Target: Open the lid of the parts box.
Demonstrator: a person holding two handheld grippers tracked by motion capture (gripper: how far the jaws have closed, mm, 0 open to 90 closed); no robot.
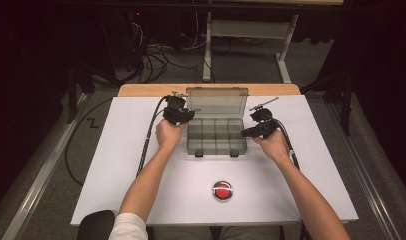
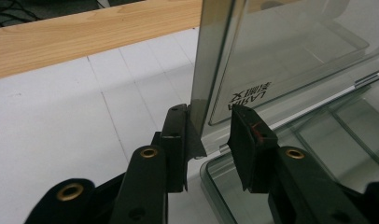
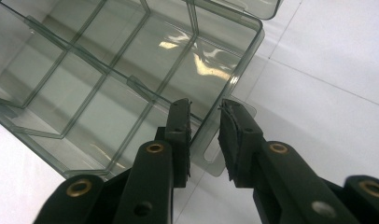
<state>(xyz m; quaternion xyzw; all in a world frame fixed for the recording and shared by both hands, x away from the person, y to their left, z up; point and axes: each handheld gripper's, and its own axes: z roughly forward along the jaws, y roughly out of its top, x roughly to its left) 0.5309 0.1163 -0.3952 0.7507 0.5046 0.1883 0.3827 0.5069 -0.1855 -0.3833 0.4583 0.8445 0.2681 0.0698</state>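
Note:
A clear plastic compartment box (image 1: 216,136) stands mid-table, its lid (image 1: 217,102) swung upright at the far side. My left gripper (image 1: 188,116) is at the lid's left edge. In the left gripper view the jaws (image 2: 208,109) straddle that lid (image 2: 281,46): the left pad touches the rim, and a gap shows before the right pad. My right gripper (image 1: 246,132) is at the box's right side. In the right gripper view its jaws (image 3: 205,103) are closed around the box (image 3: 108,70) wall, one pad inside a compartment, the other outside over a latch tab (image 3: 207,164).
A red round button (image 1: 222,190) sits on the white tabletop (image 1: 131,165) near the front edge. A wooden strip (image 1: 141,90) runs along the table's far edge. Cables trail from both grippers; more lie on the floor beyond.

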